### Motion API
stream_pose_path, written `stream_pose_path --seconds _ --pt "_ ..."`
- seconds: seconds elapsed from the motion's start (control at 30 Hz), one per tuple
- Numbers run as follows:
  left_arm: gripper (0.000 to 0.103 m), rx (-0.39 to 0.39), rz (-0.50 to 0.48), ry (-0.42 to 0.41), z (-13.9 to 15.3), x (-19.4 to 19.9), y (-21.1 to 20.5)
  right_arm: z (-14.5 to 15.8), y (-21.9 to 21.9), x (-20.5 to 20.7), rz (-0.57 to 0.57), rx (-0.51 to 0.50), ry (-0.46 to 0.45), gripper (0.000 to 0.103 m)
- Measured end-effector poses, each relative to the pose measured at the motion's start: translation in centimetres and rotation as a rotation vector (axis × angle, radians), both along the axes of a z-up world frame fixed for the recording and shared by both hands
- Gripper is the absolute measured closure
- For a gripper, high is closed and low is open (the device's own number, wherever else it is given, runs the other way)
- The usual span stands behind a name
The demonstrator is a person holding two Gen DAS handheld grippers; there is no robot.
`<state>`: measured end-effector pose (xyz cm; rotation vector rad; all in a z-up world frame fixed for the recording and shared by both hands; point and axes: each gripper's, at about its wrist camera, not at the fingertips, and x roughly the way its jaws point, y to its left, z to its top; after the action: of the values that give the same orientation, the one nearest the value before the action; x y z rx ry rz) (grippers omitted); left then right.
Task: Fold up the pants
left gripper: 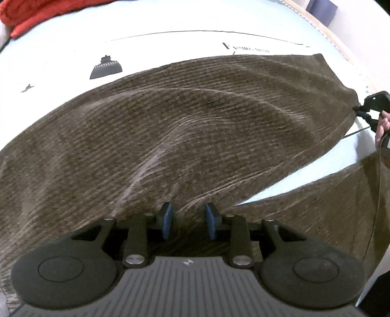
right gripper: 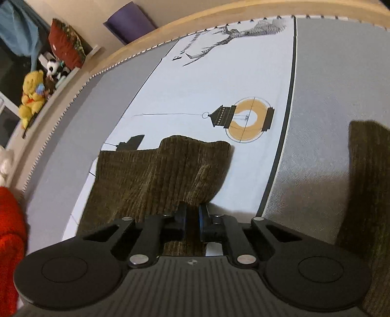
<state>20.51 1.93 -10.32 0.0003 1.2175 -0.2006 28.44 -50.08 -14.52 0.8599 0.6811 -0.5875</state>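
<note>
Over the printed sheet [right gripper: 195, 97] on the bed, my left tongs [left gripper: 187, 220] and right tongs [right gripper: 192, 219] each grasp the brown pants [left gripper: 182, 122], stretched between them; if either thin pinch slips, the fold sags and lands crooked.

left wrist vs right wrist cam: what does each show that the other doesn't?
Left wrist only: the right gripper seen from outside, pinching the far corner of the brown corduroy pants, which stretch wide across the frame, and part of the person's hand.

Right wrist only: a shelf with a yellow plush toy, a panda toy and a red cushion; the orange lantern print on the sheet.

Both: the pants gripped between that camera's own fingers, the pale printed sheet, red fabric at the edge.
</note>
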Motion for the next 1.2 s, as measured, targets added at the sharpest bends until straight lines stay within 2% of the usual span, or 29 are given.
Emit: stream_pose_path --seconds 0.07,0.13,0.2,0.3,0.37,0.43,0.5,0.53,0.6,0.67,0.73,0.77,0.87,0.93,0.97,1.0,1.03,1.1,1.2 --pt "0.07 0.005 -0.008 0.01 -0.5 0.2 -0.5 0.9 0.3 0.1 -0.016 -0.033 0.033 0.096" --pt "0.076 0.04 -0.039 0.004 -0.9 0.2 -1.3 2.4 0.5 -0.4 -0.058 -0.078 0.033 0.097" --pt "0.089 0.054 -0.076 -0.004 -1.1 0.1 -1.7 3.5 0.4 -1.3 -0.109 -0.137 0.039 0.098" --pt "0.092 0.013 -0.105 0.021 -1.0 -0.2 -1.9 3.7 -0.6 -3.7 -0.277 -0.18 0.134 0.098" --pt "0.092 0.028 -0.112 0.023 -0.9 -0.4 -1.8 2.3 -1.8 -5.1 -0.345 -0.124 0.21 0.097" --pt "0.09 0.009 -0.099 0.037 -0.6 -0.5 -1.2 1.0 -2.5 -5.4 -0.297 -0.055 0.231 0.094" --pt "0.081 -0.03 -0.094 0.041 0.3 -0.8 -0.5 2.1 -2.7 -5.7 -0.319 -0.067 0.213 0.088" --pt "0.079 -0.041 -0.084 0.022 1.0 -1.0 -0.1 3.1 -2.3 -5.8 -0.325 -0.096 0.192 0.081" --pt "0.077 -0.066 -0.039 -0.022 2.6 -1.3 1.4 5.2 -0.7 -6.3 -0.288 -0.178 0.144 0.066" --pt "0.077 -0.083 0.045 -0.07 4.0 -1.3 4.0 7.5 1.0 -6.8 -0.227 -0.221 0.091 0.064" --pt "0.076 -0.055 0.165 -0.114 4.9 -1.6 7.6 9.9 2.7 -7.6 -0.138 -0.237 0.004 0.064" --pt "0.073 -0.04 0.228 -0.129 5.2 -1.8 9.5 11.3 3.8 -8.2 -0.08 -0.246 -0.048 0.064" --pt "0.049 0.033 0.419 -0.16 5.4 -2.9 15.4 14.8 6.3 -10.3 0.086 -0.27 -0.178 0.063" --pt "0.043 0.05 0.498 -0.168 4.8 -3.9 18.9 16.9 7.4 -12.3 0.183 -0.284 -0.247 0.057" --pt "0.035 0.062 0.53 -0.164 4.3 -4.5 20.6 17.9 7.7 -13.2 0.233 -0.289 -0.28 0.057" --pt "0.032 0.071 0.557 -0.155 3.9 -4.9 22.1 18.8 8.2 -14.4 0.282 -0.293 -0.309 0.055" --pt "0.032 0.065 0.578 -0.149 3.5 -5.3 23.4 19.7 8.4 -15.6 0.322 -0.301 -0.333 0.053" --pt "0.022 0.026 0.588 -0.15 2.6 -6.0 25.7 20.9 8.9 -18.0 0.391 -0.336 -0.363 0.052" --pt "0.02 -0.001 0.576 -0.12 1.1 -6.1 27.1 21.9 8.9 -20.9 0.418 -0.384 -0.358 0.049"
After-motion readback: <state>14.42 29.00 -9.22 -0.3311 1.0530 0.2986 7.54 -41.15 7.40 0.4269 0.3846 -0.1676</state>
